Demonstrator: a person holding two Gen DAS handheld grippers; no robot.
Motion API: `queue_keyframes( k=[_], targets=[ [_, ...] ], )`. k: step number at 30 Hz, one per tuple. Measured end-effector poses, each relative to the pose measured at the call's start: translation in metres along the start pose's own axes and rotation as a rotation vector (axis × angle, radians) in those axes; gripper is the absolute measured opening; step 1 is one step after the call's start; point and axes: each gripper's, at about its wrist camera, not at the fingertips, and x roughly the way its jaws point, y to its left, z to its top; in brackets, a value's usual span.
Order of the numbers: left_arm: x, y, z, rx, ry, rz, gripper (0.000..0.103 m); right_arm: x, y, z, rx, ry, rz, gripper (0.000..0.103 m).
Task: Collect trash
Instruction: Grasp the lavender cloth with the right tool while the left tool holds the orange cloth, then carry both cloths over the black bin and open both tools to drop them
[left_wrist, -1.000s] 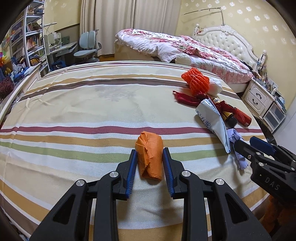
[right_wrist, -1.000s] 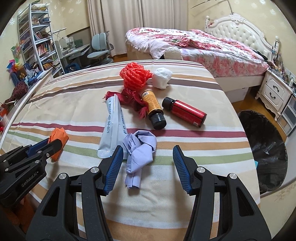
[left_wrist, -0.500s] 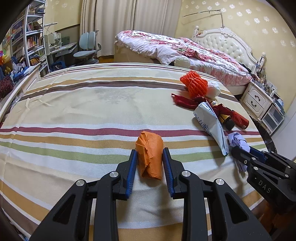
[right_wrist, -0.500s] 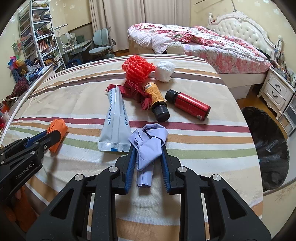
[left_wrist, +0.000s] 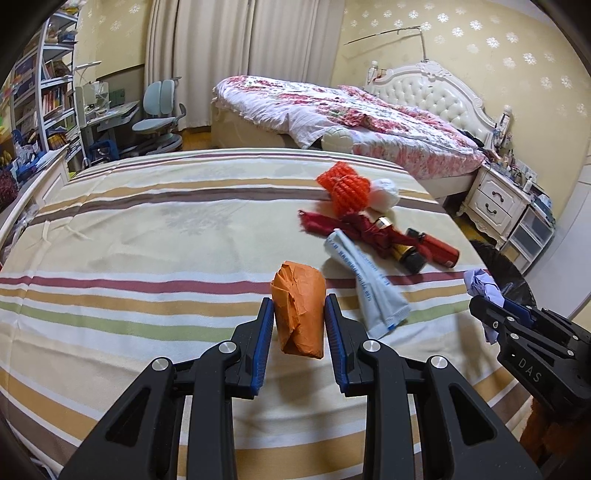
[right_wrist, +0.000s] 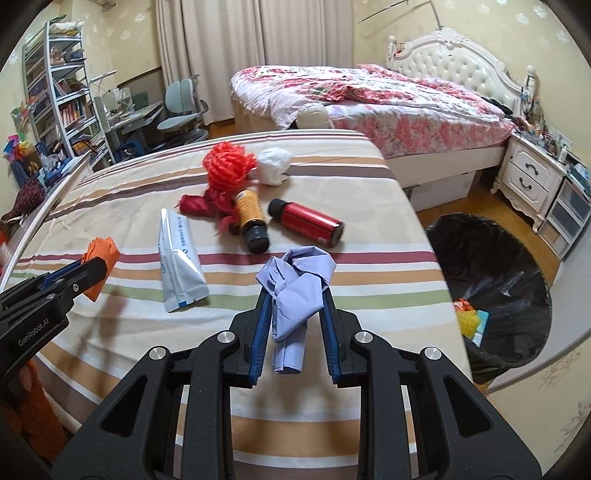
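Two grips on: left gripper (left_wrist: 298, 322) clamped on crumpled orange paper wad (left_wrist: 299, 308), right gripper (right_wrist: 295, 312) pinching limp lilac cloth (right_wrist: 295, 291), both clear of striped sheet (left_wrist: 129, 229); best carry w/ jaws tight to black-lined bin (right_wrist: 495, 280) right of right gripper, cloth's loose tail may snag.

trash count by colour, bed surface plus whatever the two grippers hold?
Orange: 3, orange wad, mesh net, orange-labelled bottle
Red: 2, red bottle, red wrapper
White: 2, white pouch, crumpled white bag
Lilac: 1, lilac glove
Total: 8
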Motion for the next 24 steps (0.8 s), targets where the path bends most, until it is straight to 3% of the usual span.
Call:
queue_keyframes(
  k=[15, 24],
  targets=[
    [0.012, -0.100, 0.031, 0.135, -0.060, -0.145, 0.029, -0.026, -0.085, 0.011, 0.111, -0.084, -0.130, 0.025],
    [0.036, -0.173, 0.040, 0.238, -0.053, -0.229, 0.029, -0.024, -0.152, 0.014, 0.196, -0.095, -0.221, 0.025]
  ],
)
